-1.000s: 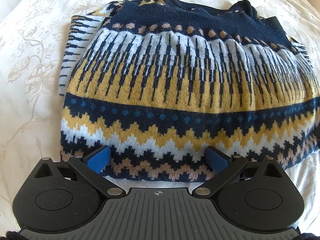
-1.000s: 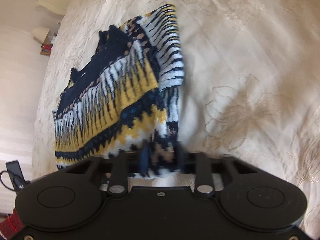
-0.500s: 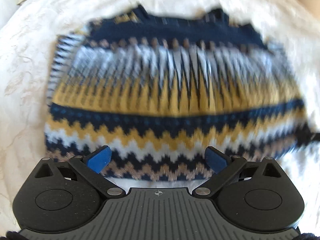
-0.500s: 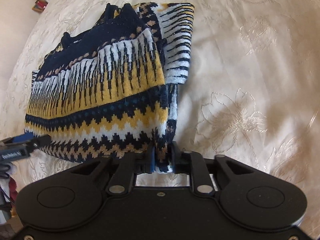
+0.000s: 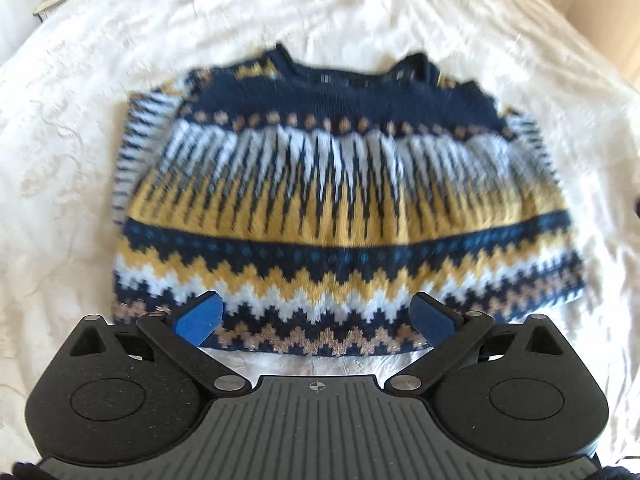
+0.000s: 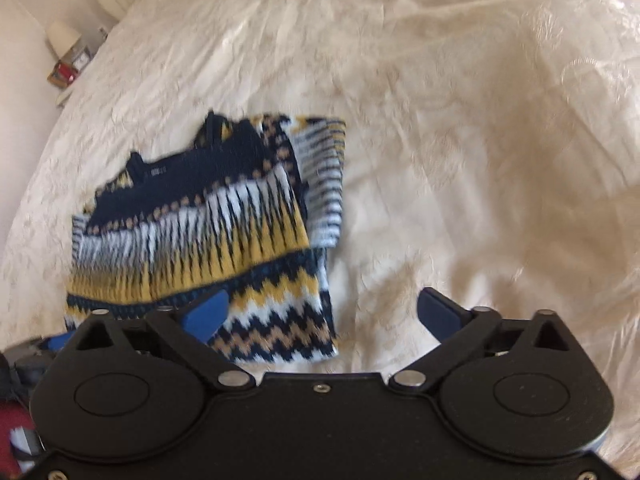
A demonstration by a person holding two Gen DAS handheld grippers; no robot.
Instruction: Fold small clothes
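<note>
Cream bedspread (image 6: 460, 120); folded sweater (image 5: 340, 208); right gripper (image 6: 320, 312) opening, tilted down.

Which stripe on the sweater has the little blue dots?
The dark navy band across the sweater, between the yellow spiky part above and the yellow zigzag below.

Both tongs are matte black with two round discs, silver pivot pins and blue pads (image 5: 200, 318) on angled link arms; the left tongs (image 5: 318, 318) carry a grey ribbed plate with a crosshair mark, the right tongs (image 6: 324, 314) a plain black plate with small screws.
</note>
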